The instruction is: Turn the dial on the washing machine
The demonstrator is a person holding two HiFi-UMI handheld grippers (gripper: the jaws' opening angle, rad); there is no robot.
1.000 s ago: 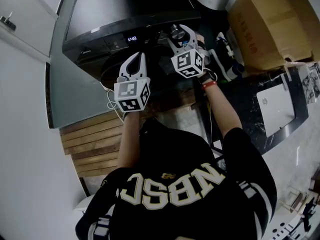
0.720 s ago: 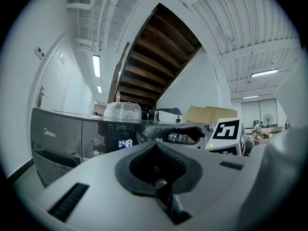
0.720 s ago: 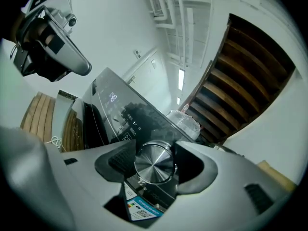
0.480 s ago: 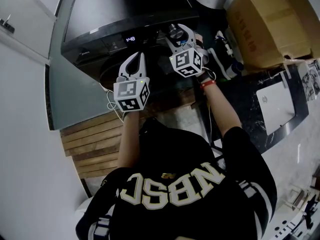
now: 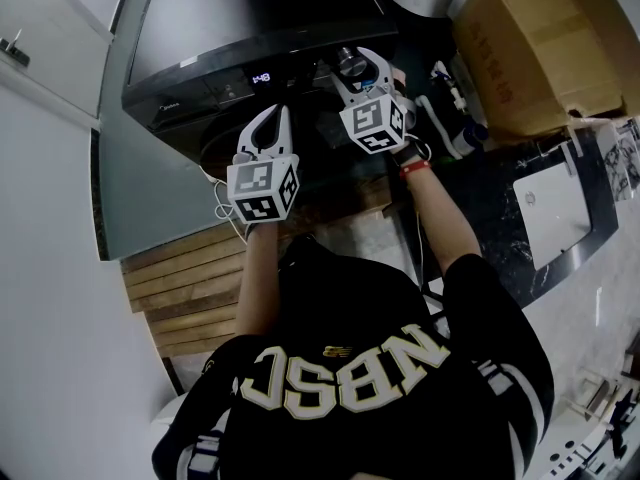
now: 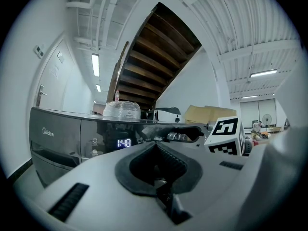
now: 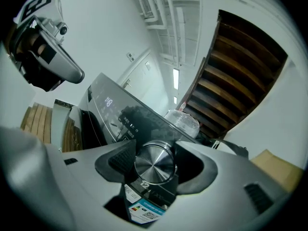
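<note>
Right tongs (image 5: 358, 66) grip steel dial (image 7: 155, 163); dark washing machine (image 5: 250, 18); wooden stairs (image 6: 154, 47) overhead.

Seen from your head camera, your right gripper (image 5: 365, 63) hides part of the dial (image 5: 350, 66), and the washing machine (image 5: 250, 28) runs off the top edge. In the right gripper view, the gripper body cuts off the sticker (image 7: 143, 210) below the dial, and its print is too small to read.

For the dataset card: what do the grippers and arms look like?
Left gripper and right gripper: light grey shells, black ribbed pads, each with a white cube of black square markers. Black jersey with cream lettering; red wristband on right wrist.
</note>
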